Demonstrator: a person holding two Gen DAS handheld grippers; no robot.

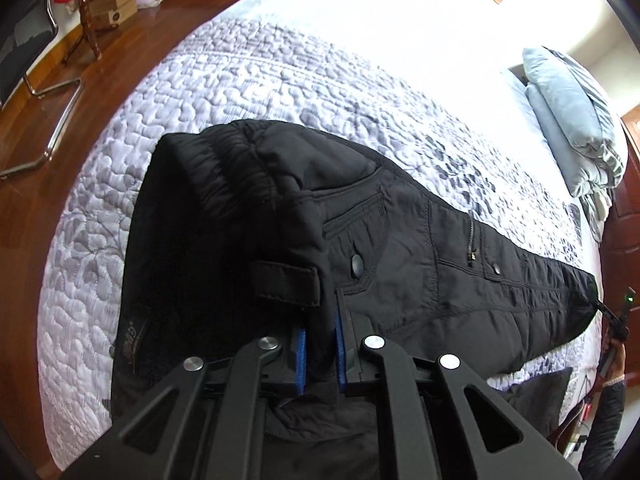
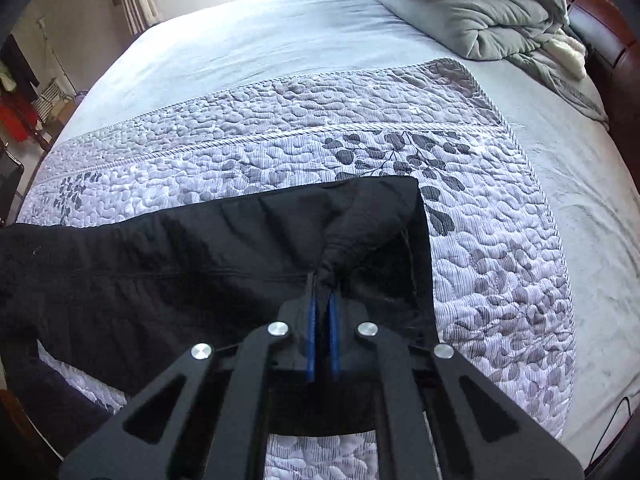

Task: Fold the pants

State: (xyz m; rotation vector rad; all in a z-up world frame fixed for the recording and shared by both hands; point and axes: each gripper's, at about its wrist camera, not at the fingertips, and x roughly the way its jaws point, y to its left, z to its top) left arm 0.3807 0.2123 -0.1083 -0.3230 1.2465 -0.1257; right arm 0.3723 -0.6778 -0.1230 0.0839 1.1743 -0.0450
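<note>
1. Along the near edge of the quilted bedspread [image 2: 400, 152] lies one pair of black pants [image 1: 400, 240], stretched lengthwise with the waistband towards the foot corner and the leg hems towards the pillow end.
2. One left gripper [image 1: 320, 344] has its blue pads clamped on a bunch of fabric at the waistband, just beside a belt loop [image 1: 288, 284].
3. One right gripper [image 2: 323, 308] is pinched tight on a gathered tuft at the leg hem, which peaks up off the bedspread.
4. Risk: both grips take only a small bunch, so the padded cloth could slip free under its own weight, or one layer might come up alone and skew the fold.
5. Count: two snap buttons [image 1: 357, 265], one zipper pull [image 1: 472, 256], one folded grey duvet [image 2: 472, 12], one chair [image 1: 44, 80].
</note>
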